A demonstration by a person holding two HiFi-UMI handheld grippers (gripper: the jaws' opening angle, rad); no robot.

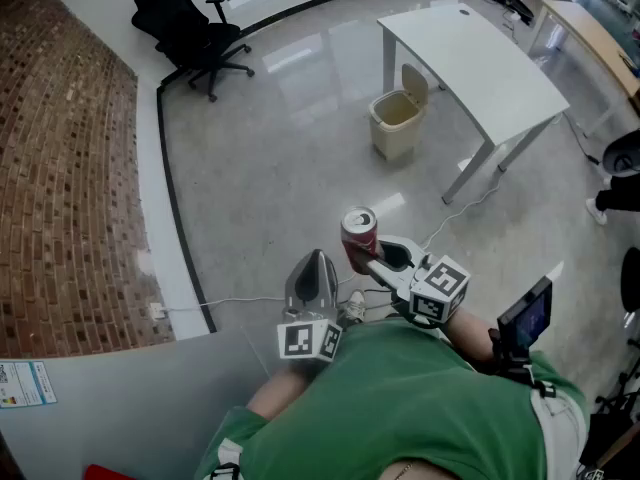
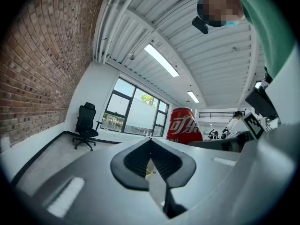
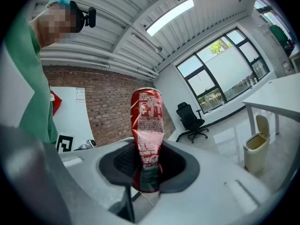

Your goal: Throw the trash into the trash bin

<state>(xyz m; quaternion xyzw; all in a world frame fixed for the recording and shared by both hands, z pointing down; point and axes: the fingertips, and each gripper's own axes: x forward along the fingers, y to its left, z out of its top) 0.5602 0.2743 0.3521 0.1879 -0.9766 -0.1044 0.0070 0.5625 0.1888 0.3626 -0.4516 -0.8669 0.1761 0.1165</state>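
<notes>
A dented red cola can (image 1: 358, 233) stands upright between the jaws of my right gripper (image 1: 367, 259), which is shut on its lower half. In the right gripper view the can (image 3: 146, 139) is pinched at its crushed middle by the dark pads of the right gripper (image 3: 147, 167). My left gripper (image 1: 312, 264) is just left of it, shut and holding nothing. Seen from the left gripper (image 2: 151, 161), the can (image 2: 184, 125) shows beyond its tips. The cream trash bin (image 1: 397, 118) stands on the floor ahead with its lid up, beside the table; it also shows as the bin (image 3: 257, 146) at the right.
A white table (image 1: 480, 58) stands right of the bin. A black office chair (image 1: 190, 33) is at the far left by the brick wall (image 1: 70, 168). A white cable (image 1: 240, 301) runs across the grey floor. Someone's shoe (image 1: 610, 203) is at the right edge.
</notes>
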